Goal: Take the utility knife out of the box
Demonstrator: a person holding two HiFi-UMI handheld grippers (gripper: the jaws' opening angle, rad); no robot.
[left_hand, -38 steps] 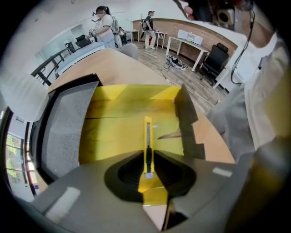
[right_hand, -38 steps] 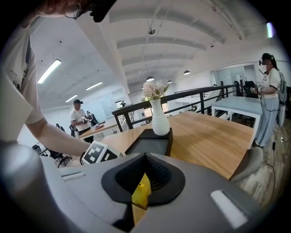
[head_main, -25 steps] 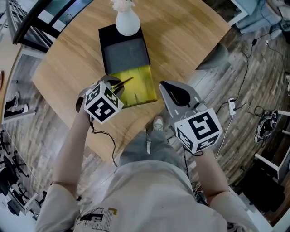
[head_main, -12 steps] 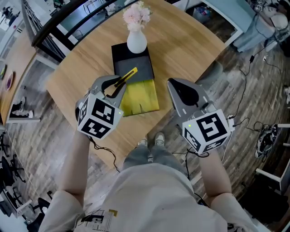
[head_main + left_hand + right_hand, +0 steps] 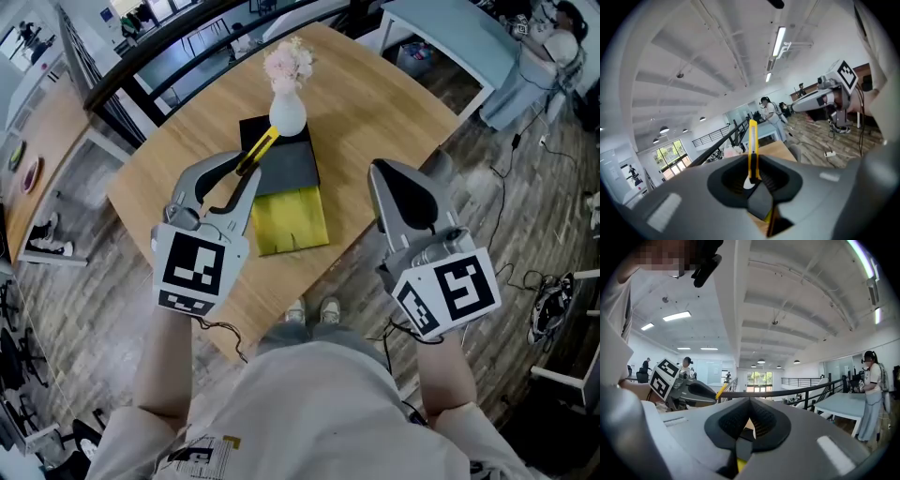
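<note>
My left gripper (image 5: 246,176) is shut on a yellow utility knife (image 5: 260,148), which sticks out past the fingertips and hangs in the air above the box. In the left gripper view the knife (image 5: 752,143) stands up between the jaws (image 5: 753,182). Below on the round wooden table (image 5: 375,103) lies the open yellow box (image 5: 289,220), with its black lid (image 5: 286,164) behind it. My right gripper (image 5: 405,202) hovers to the right of the box, shut with nothing in it (image 5: 749,425). From the right gripper view the left gripper (image 5: 691,392) and the knife (image 5: 722,391) show at the left.
A white vase (image 5: 287,114) with pale flowers stands on the far end of the black lid. Cables and a plug (image 5: 548,281) lie on the wooden floor at the right. A light blue table (image 5: 441,28) and a dark railing (image 5: 141,66) lie beyond the round table.
Both grippers have risen. The left one has lifted the yellow knife up from the yellow box and tilted it towards the vase; the right one stays shut and empty.
</note>
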